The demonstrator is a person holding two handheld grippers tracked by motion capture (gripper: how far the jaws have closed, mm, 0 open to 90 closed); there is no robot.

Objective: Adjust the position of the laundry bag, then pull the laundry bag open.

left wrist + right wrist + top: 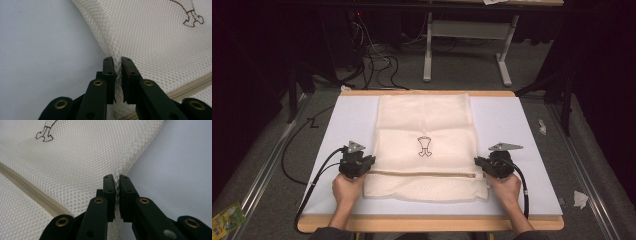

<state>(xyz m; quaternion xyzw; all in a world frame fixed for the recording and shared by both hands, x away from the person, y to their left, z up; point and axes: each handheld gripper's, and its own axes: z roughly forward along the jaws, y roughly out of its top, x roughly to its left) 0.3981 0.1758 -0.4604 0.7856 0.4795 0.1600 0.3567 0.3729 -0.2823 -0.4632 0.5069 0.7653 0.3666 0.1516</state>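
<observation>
A cream mesh bag lies flat on the white board, with a small dark emblem at its middle and a tan zipper running across near its front. My left gripper sits at the bag's left edge, just above the zipper line. In the left gripper view the jaws stand almost together, pinching the bag's seamed edge. My right gripper mirrors it at the bag's right edge; its jaws pinch the mesh rim with a hair-thin gap.
The board rests on a wooden tabletop whose front edge is near the person's wrists. Black cables trail off the left side. Scraps of paper lie on the floor at right; a table frame and wires stand beyond.
</observation>
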